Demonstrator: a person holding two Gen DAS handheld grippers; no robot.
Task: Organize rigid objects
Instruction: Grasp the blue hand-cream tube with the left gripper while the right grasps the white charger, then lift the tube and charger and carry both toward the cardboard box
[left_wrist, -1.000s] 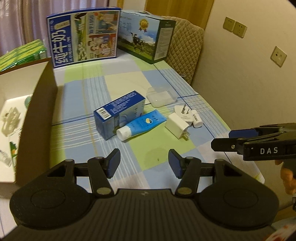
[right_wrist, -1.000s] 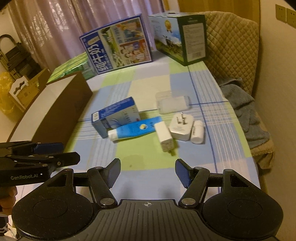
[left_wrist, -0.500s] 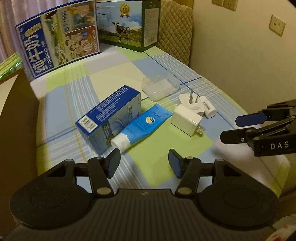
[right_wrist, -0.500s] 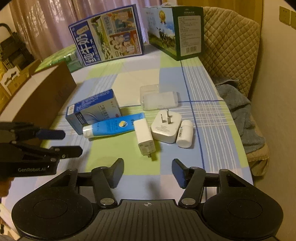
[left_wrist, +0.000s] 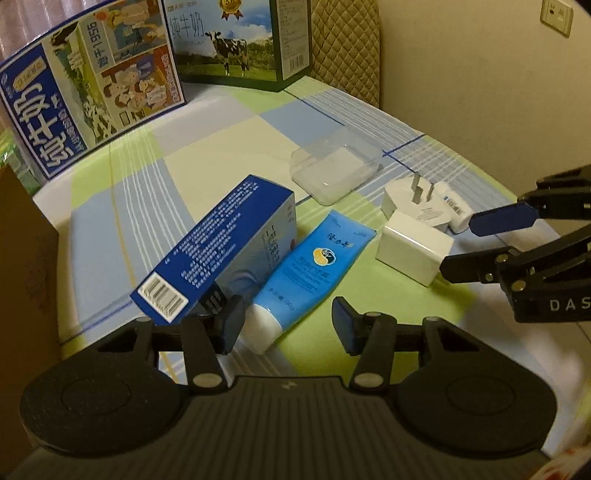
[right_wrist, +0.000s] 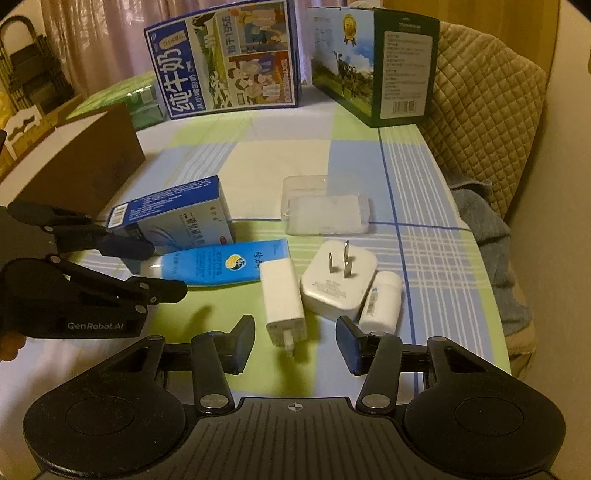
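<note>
both grippers have dropped closer to the checked tablecloth (right_wrist: 369, 155), jaws narrowing yet empty. left gripper (left_wrist: 288, 325) nears the blue rectangular carton (left_wrist: 221, 254) and blue plastic tube (left_wrist: 314, 266); right gripper (right_wrist: 295, 339) frames the white charger block (right_wrist: 282, 299). approach step; next, straddle and squeeze.

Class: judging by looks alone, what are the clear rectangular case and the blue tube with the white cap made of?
Clear rectangular case: probably hard plastic, glossy; the cloth shows through it and its edges stay crisp.
Blue tube with white cap: likely soft plastic, smooth printed skin, flattened crimped end.
</note>
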